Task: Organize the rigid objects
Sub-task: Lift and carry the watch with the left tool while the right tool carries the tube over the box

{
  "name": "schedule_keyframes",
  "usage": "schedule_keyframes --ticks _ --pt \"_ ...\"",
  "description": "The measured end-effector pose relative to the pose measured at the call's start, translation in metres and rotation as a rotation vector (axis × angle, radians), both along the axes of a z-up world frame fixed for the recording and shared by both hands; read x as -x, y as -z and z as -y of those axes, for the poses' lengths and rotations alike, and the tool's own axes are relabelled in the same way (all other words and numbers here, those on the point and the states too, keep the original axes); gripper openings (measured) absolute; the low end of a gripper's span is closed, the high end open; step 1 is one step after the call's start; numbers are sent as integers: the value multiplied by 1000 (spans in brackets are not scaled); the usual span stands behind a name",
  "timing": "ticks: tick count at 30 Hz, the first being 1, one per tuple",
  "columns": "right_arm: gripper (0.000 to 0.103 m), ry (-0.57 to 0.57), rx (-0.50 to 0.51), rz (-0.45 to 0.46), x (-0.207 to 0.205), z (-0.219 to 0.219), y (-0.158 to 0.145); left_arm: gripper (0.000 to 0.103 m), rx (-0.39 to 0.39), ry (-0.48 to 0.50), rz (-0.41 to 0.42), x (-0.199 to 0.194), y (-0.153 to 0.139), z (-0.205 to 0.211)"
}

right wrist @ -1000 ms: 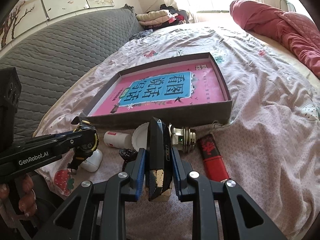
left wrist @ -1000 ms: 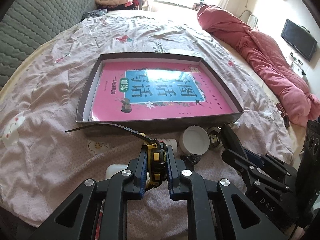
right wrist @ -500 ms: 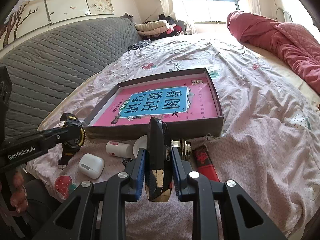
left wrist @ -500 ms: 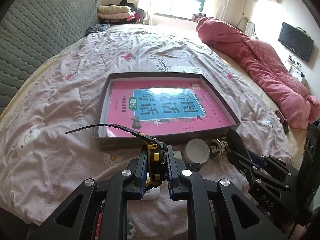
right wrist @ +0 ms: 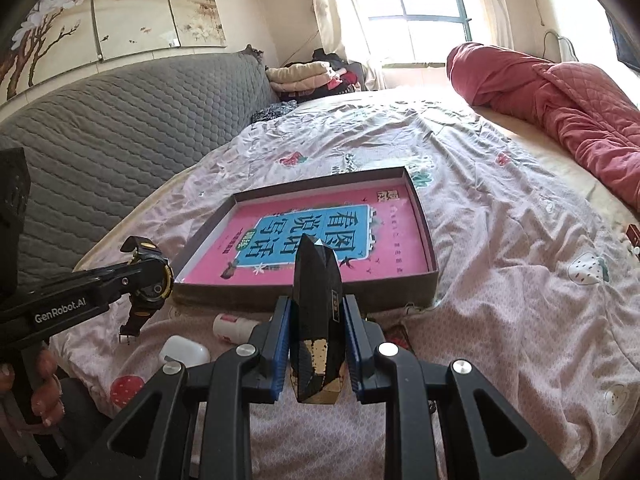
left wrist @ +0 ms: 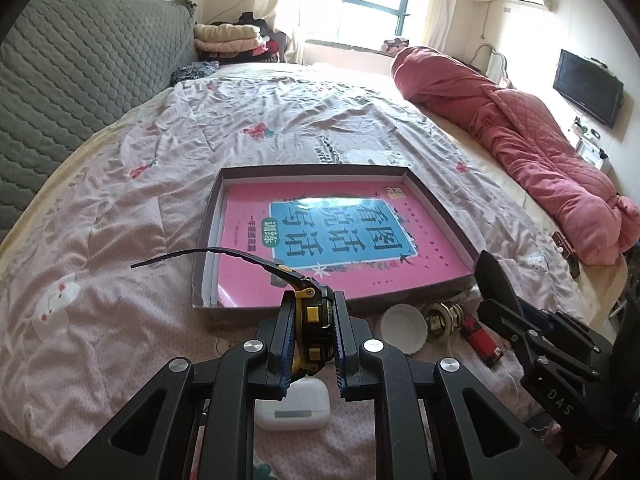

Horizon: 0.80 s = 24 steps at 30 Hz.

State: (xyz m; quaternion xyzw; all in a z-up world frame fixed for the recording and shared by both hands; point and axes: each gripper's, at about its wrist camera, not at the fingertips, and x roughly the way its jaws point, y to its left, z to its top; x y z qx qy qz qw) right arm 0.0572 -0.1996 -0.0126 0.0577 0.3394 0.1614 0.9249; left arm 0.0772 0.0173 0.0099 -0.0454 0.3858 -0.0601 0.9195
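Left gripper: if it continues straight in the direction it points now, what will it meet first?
Probably the near wall of the shallow box, just ahead of the left gripper holding the watch. If it passes above, the pink book inside; depth is unclear.

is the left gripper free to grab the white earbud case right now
Probably not. The left gripper is shut on the black and yellow watch, so nothing else fits between its fingers. The earbud case lies uncovered on the bedspread just below it.

Left gripper and right gripper raised, jaws clamped on loads.
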Motion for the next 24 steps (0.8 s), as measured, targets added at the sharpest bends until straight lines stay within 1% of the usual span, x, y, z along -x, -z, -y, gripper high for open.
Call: schedule_keyframes --ticks 8,12,17,21,24 --pt "25 17 7 29 -9 3 -4 17 3 -14 -8 -18 5 -6" --pt "25 31 10 44 -12 5 -6 17 -6 -23 4 -27 5 -8" --pt "25 47 27 73 -18 5 -9 17 -31 -34 46 -37 1 -10" --pt "25 61 51 98 -26 5 -10 17 -26 -41 41 -51 4 -13" --pt "25 71 47 101 -33 7 -9 17 -24 -47 37 -58 7 -15"
